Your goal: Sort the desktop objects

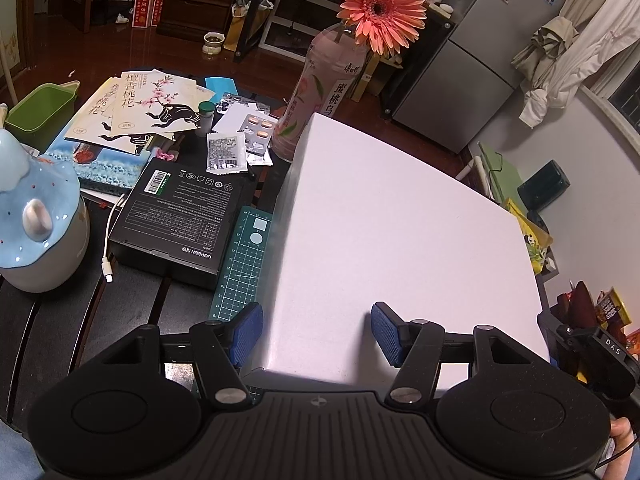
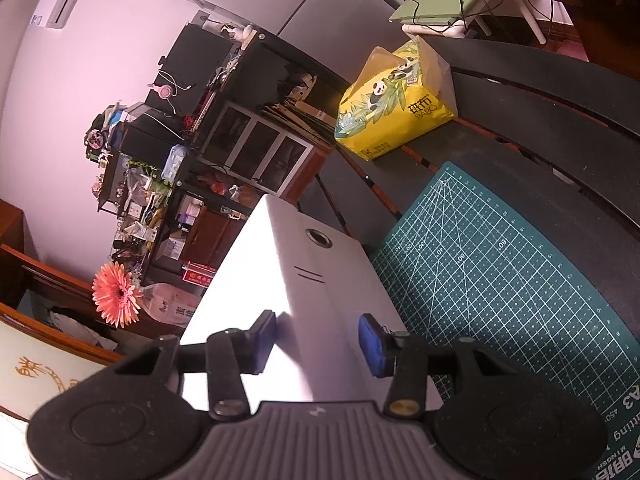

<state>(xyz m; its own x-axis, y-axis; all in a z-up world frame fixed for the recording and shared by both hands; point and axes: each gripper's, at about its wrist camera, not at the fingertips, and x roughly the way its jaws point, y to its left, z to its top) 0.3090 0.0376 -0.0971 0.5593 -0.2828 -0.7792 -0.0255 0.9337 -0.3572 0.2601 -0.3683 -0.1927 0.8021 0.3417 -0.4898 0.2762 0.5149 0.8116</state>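
A large white box (image 1: 400,240) lies on the green cutting mat (image 1: 244,264); it also shows in the right wrist view (image 2: 288,300), with a round hole and a slot on its side. My left gripper (image 1: 316,332) is open, its blue pads (image 1: 248,332) straddling the box's near left corner. My right gripper (image 2: 320,340) is open, its jaws set either side of the box's upper edge, with the blue pads (image 2: 372,344) close to its faces. The right view is tilted.
Left of the box lie a black UGREEN box (image 1: 176,224), a white cable (image 1: 108,240), a blue ceramic jar (image 1: 36,216), pill packs (image 1: 256,132), paper sachets (image 1: 140,108), a green tub (image 1: 40,108), and a bottle with an orange flower (image 1: 316,92). A yellow tissue pack (image 2: 396,108) lies beyond the mat (image 2: 500,280).
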